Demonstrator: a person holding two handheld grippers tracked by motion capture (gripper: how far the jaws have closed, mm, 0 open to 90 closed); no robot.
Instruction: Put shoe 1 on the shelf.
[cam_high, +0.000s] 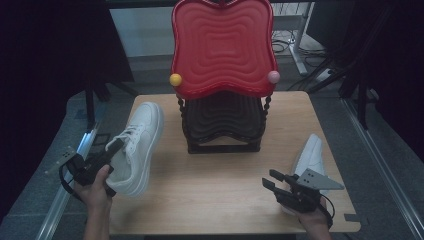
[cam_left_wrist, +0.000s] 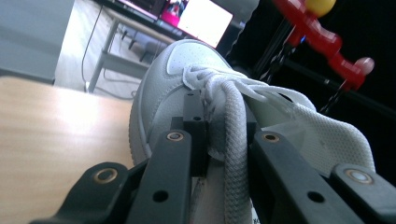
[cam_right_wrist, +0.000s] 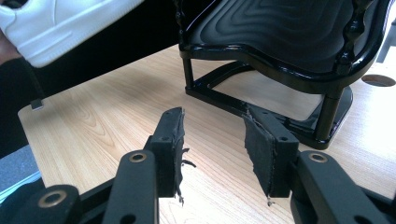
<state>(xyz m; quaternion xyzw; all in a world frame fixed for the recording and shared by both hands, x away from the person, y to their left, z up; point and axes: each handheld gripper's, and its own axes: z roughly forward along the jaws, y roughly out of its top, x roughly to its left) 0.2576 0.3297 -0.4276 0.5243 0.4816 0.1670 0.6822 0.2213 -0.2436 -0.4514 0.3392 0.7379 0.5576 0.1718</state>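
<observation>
A white sneaker hangs tilted over the table's left side. My left gripper is shut on its laces and tongue. In the left gripper view the black jaws squeeze the thick white laces, with the sneaker's toe pointing away. The sneaker's sole hangs in the air at the top left of the right gripper view. A second white sneaker lies at the table's right edge. My right gripper hovers just left of it, open and empty.
A two-tier rack stands at the back middle of the wooden table, with a red wavy top tray and a black lower tray. Bare wood lies between the two grippers. Dark floor and metal rails flank the table.
</observation>
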